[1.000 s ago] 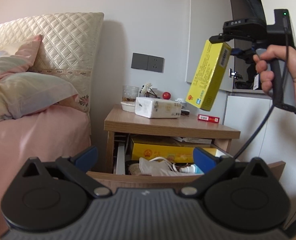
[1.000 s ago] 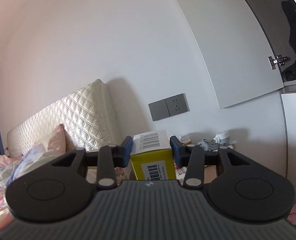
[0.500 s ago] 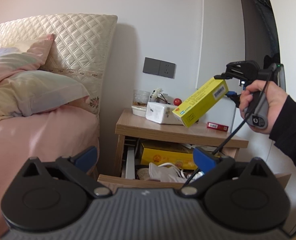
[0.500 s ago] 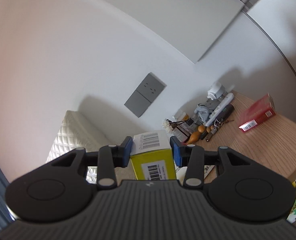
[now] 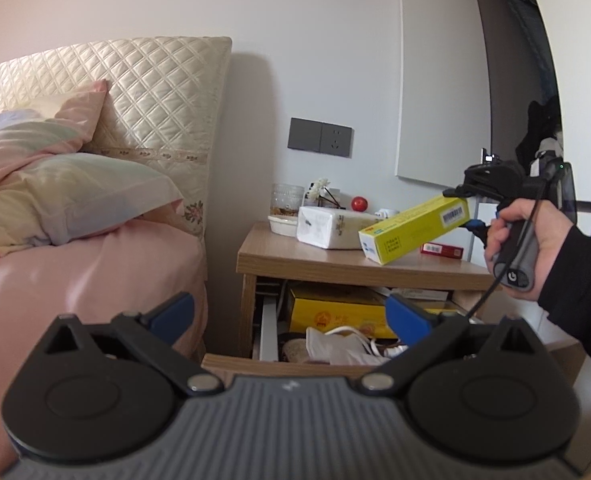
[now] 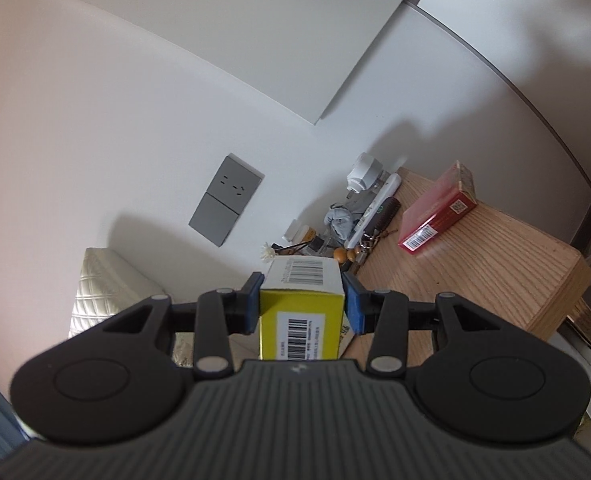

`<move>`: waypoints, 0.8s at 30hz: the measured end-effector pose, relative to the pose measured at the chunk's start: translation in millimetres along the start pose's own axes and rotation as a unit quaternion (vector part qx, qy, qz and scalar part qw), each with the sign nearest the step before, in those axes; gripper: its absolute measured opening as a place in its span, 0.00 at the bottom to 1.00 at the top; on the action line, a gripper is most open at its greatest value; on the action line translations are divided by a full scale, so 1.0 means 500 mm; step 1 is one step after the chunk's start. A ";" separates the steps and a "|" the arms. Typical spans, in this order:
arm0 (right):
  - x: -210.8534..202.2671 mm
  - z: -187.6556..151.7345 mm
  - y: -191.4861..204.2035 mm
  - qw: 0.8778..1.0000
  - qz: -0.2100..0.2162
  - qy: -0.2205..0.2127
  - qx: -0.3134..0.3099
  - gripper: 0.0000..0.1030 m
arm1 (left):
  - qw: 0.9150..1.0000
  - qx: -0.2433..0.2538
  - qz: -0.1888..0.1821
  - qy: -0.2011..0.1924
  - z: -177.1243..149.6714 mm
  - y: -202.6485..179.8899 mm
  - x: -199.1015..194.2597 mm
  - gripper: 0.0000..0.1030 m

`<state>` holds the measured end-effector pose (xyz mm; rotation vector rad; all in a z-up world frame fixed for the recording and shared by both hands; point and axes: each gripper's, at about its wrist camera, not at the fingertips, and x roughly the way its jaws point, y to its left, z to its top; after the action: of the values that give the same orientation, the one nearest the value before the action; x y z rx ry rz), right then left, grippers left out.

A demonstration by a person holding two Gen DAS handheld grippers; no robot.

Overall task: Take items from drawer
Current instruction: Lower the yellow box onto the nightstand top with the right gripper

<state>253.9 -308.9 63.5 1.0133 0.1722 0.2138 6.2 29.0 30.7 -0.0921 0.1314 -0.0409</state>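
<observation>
One yellow box [image 6: 301, 320] sits clamped between the blue pads of the right gripper [image 6: 302, 300], which grips it by its near end; its far end juts forward past the fingers. From the left wrist view the box [image 5: 415, 229] slopes down away from the gripper [image 5: 469, 210], with its low end over the top of the nightstand [image 5: 335, 266]; contact with the wood cannot be confirmed. A hand [image 5: 529, 240] in a dark sleeve holds the handle, a black cable trailing down from it.

Left gripper [image 5: 289, 314]: fingers spread wide, nothing between them, level and aimed at the open drawer [image 5: 279, 364] directly ahead. Between its fingers the drawer shows a large yellow carton [image 5: 335, 314], a white face mask [image 5: 335, 346] and white cord; the remaining contents are masked by the drawer front and the gripper body.

Ahead of the right gripper on the nightstand top: a red pack [image 6: 437, 214] to the right, and a cluster of small articles against the wall, too jumbled to identify individually. The left view adds a white tissue pack [image 5: 327, 228], a glass jar [image 5: 285, 200] and a small red ball [image 5: 359, 203] behind the box.

A grey wall switch and socket [image 5: 320, 137] is mounted above the nightstand. Left of the left gripper stand a quilted cream headboard [image 5: 155, 92], pillows and a pink bed [image 5: 75, 280]. A dark wardrobe opening is cut off at the right edge.
</observation>
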 end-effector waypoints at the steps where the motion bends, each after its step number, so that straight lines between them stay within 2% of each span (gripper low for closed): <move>1: 0.000 -0.001 -0.005 1.000 -0.004 -0.001 -0.001 0.44 | 1.000 0.000 0.000 0.000 0.000 0.000 0.000 1.00; 8: -0.004 -0.004 -0.020 0.999 -0.028 -0.010 -0.027 0.45 | 1.000 0.005 0.000 0.000 -0.001 -0.003 0.001 1.00; 14: -0.007 0.001 -0.043 0.998 -0.046 -0.019 -0.025 0.45 | 1.000 0.006 0.000 0.000 -0.002 -0.002 0.002 1.00; 24: 0.000 0.000 -0.056 0.995 -0.087 -0.007 -0.052 0.46 | 1.000 0.007 -0.002 0.001 -0.003 -0.003 0.003 1.00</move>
<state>256.6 -323.3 39.6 0.8911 0.2327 0.0558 7.5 27.2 28.9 -0.0782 0.1327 -0.0468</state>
